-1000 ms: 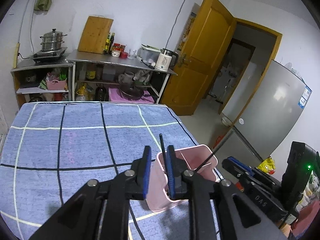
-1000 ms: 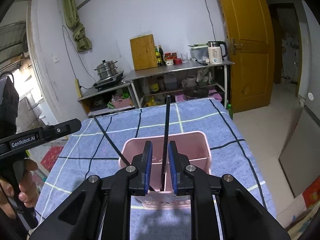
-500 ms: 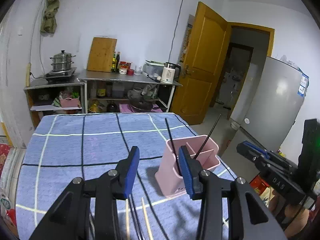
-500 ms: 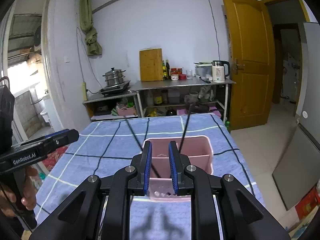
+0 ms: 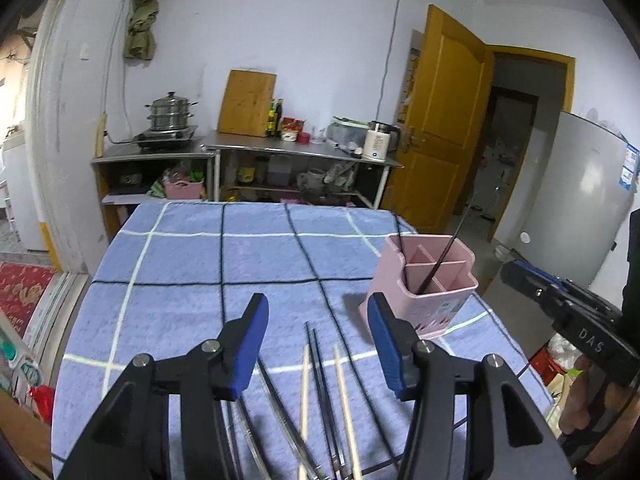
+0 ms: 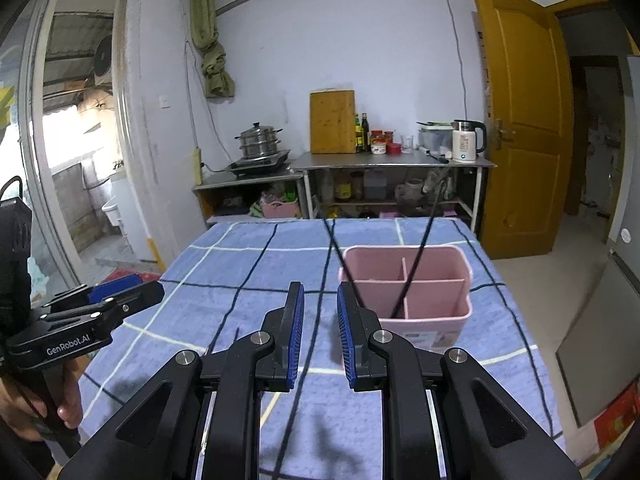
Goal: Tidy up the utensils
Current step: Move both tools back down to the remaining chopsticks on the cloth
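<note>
Fingers: your left gripper [image 5: 318, 334] gapes wide and empty; your right gripper [image 6: 320, 334] is parted narrowly, gripping nothing.
Utensils: two black chopsticks [image 6: 414, 256] lean in the pink holder [image 6: 436, 300]; loose chopsticks [image 5: 320, 384] lie below your left gripper.
Surface: blue checked cloth [image 5: 192, 264].
Room: steel shelves [image 6: 392, 160], yellow door [image 6: 520, 120].

Left gripper [image 5: 318, 334] spread wide, low centre of frame, nothing between its blue pads. Loose chopsticks [image 5: 320, 392] lie below it on the blue checked cloth [image 5: 180, 264]. Right of centre, pink holder [image 5: 424, 284] carries two dark sticks [image 5: 440, 260].
</note>
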Action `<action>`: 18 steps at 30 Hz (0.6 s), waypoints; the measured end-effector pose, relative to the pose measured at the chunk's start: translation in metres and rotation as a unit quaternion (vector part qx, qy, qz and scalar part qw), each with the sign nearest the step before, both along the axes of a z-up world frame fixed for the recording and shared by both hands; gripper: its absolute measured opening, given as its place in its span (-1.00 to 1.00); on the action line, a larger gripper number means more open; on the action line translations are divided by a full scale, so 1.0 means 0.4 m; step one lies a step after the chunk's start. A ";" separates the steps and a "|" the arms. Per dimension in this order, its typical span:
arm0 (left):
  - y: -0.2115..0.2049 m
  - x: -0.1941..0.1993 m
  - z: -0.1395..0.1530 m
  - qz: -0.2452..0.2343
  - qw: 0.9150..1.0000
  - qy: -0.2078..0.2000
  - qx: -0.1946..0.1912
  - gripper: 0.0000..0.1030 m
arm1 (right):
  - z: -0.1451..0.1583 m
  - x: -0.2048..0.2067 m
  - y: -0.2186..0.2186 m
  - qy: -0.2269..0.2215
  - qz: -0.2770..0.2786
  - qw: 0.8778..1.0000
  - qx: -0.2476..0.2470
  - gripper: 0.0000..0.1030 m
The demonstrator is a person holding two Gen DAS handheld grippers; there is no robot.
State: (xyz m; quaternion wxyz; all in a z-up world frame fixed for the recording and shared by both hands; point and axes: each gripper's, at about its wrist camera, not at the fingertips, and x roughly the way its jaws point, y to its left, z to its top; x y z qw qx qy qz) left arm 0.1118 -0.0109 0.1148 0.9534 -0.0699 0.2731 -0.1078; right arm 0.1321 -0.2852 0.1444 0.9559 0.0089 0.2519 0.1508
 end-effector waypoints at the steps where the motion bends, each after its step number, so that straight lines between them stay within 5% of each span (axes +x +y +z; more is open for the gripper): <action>1: 0.007 -0.003 -0.005 0.005 1.000 0.000 0.003 0.04 | -0.005 -0.002 0.005 0.002 0.003 1.000 0.000 -0.66; 10: 0.059 -0.014 -0.078 0.042 0.999 0.025 0.008 0.26 | -0.061 0.009 0.053 0.027 0.029 0.999 0.002 -0.66; 18: 0.119 0.004 -0.184 0.062 0.995 0.076 -0.007 0.27 | -0.159 0.028 0.110 0.072 0.052 0.996 -0.005 -0.66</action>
